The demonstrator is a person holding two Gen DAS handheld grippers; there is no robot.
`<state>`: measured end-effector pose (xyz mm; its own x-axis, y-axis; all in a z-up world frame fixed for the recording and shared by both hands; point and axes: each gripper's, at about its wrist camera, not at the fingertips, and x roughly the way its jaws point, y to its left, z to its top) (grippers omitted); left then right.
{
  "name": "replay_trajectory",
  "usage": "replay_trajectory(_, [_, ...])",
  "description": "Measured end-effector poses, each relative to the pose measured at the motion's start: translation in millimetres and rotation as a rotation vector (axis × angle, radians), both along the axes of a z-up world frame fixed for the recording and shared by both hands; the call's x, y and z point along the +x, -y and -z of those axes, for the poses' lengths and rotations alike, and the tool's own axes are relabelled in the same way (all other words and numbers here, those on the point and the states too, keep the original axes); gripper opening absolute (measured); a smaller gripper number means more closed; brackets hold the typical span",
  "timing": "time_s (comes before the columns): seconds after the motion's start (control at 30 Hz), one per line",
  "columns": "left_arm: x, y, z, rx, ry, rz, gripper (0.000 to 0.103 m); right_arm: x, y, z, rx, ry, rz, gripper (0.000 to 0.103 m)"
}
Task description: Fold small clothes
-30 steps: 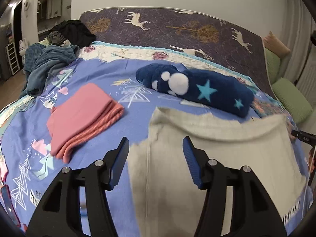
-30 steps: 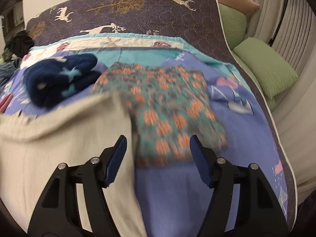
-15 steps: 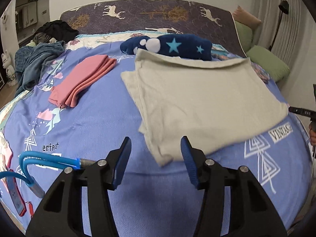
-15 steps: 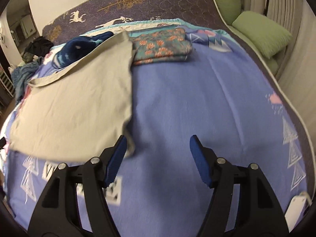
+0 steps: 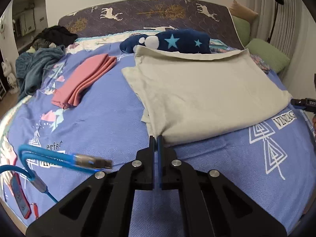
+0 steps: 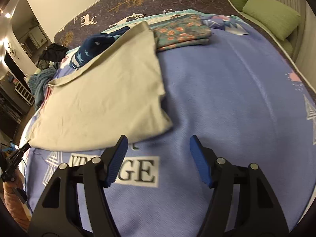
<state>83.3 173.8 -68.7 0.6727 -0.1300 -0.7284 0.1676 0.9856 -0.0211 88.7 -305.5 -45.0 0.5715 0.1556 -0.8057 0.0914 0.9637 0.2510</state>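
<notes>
A beige garment [image 5: 205,92] lies flat on the blue bedspread [image 5: 98,130], folded once. My left gripper [image 5: 156,138] is shut at the garment's near left corner; its tips touch the cloth edge, and I cannot tell if cloth is pinched. In the right wrist view the garment [image 6: 102,100] lies ahead and to the left. My right gripper [image 6: 158,140] is open and empty, just short of its near right corner, over the bedspread [image 6: 237,98].
Folded pink cloth [image 5: 85,83], a navy star-print bundle [image 5: 173,41] and folded floral cloth [image 6: 181,31] lie around the garment. A heap of clothes [image 5: 39,63] sits far left. A blue cable [image 5: 59,160] and red phone [image 5: 19,195] are near left. Green pillows [image 6: 272,15] line the right edge.
Both grippers pulled back from over the garment to its near edge. The left gripper went from open to shut at the near left corner. The right gripper stayed open.
</notes>
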Motion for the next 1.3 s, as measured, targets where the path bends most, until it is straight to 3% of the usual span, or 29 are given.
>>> replay_trajectory(0.13, [-3.6, 3.7, 6.9, 0.036, -0.009, -0.003, 0.000, 13.9, 1.3, 6.7, 0.047, -0.009, 0.022, 0.066])
replay_trajectory(0.17, [-4.6, 3.2, 7.3, 0.047, -0.012, -0.009, 0.000, 15.4, 2.1, 7.2, 0.058, -0.005, 0.030, 0.057])
replay_trajectory(0.23, [-8.4, -1.0, 5.8, 0.039, -0.014, -0.027, 0.000, 18.4, 4.2, 7.8, 0.071, -0.007, 0.040, 0.008])
replay_trajectory(0.37, [-15.7, -11.5, -1.2, -0.042, -0.018, -0.047, 0.001, 13.2, 15.0, 5.8, 0.120, -0.011, 0.084, 0.006])
replay_trajectory(0.4, [-16.5, -11.7, -2.1, -0.059, -0.020, -0.046, 0.009, 11.3, 15.8, 4.8, 0.102, -0.012, 0.092, 0.005])
replay_trajectory(0.43, [-16.7, -11.4, -2.9, -0.078, -0.024, -0.048, 0.027, 9.3, 16.2, 4.2, 0.073, -0.016, 0.100, 0.005])
replay_trajectory(0.5, [-15.8, -9.2, -2.6, -0.098, -0.021, -0.053, 0.045, 6.5, 18.0, 4.7, 0.073, -0.019, 0.101, 0.006])
replay_trajectory(0.53, [-13.9, -6.9, -1.8, -0.109, -0.025, -0.049, 0.045, 4.4, 19.2, 4.7, 0.075, -0.025, 0.114, 0.007])
replay_trajectory(0.57, [-12.2, -4.9, -0.2, -0.119, -0.031, -0.045, 0.046, 2.6, 20.0, 4.1, 0.073, -0.026, 0.125, 0.011])
replay_trajectory(0.6, [-9.8, -3.3, 1.9, -0.130, -0.040, -0.045, 0.054, 0.0, 20.4, 2.7, 0.071, -0.021, 0.131, 0.015])
replay_trajectory(0.63, [-8.2, -2.3, 4.2, -0.136, -0.046, -0.050, 0.060, -3.5, 20.8, 0.5, 0.070, -0.011, 0.136, 0.026])
replay_trajectory(0.7, [-2.4, -0.1, 10.6, -0.139, -0.070, -0.056, 0.061, -6.9, 21.5, -1.4, 0.083, 0.000, 0.122, 0.047])
replay_trajectory(0.83, [13.4, -4.3, 19.7, -0.203, -0.102, -0.084, 0.061, -2.1, 12.9, 4.1, 0.109, -0.010, 0.066, 0.050])
replay_trajectory(0.93, [28.2, -6.9, 19.1, -0.293, -0.107, -0.092, 0.058, 15.5, 1.7, 10.8, 0.140, -0.008, 0.011, 0.064])
replay_trajectory(0.97, [34.6, -5.3, 20.0, -0.314, -0.110, -0.089, 0.050, 22.4, -1.2, 11.9, 0.136, -0.002, 0.014, 0.061])
replay_trajectory(1.0, [38.2, -3.4, 21.2, -0.313, -0.116, -0.089, 0.012, 28.1, -2.6, 12.5, 0.131, 0.000, 0.026, 0.036])
replay_trajectory(1.03, [42.5, -1.7, 22.9, -0.318, -0.134, -0.083, 0.007, 34.6, -4.0, 12.9, 0.111, -0.011, 0.046, 0.010])
replay_trajectory(1.07, [43.4, -1.5, 22.2, -0.325, -0.134, -0.093, 0.007, 38.8, -3.6, 13.7, 0.113, -0.033, 0.061, 0.005])
replay_trajectory(1.13, [36.3, 0.9, 12.7, -0.292, -0.101, -0.085, 0.007, 35.5, 1.0, 6.5, 0.158, -0.024, 0.093, 0.004])
replay_trajectory(1.3, [-1.6, 3.6, -15.4, -0.220, -0.056, -0.014, 0.005, -5.2, -4.1, -32.0, 0.135, 0.043, 0.028, 0.003])
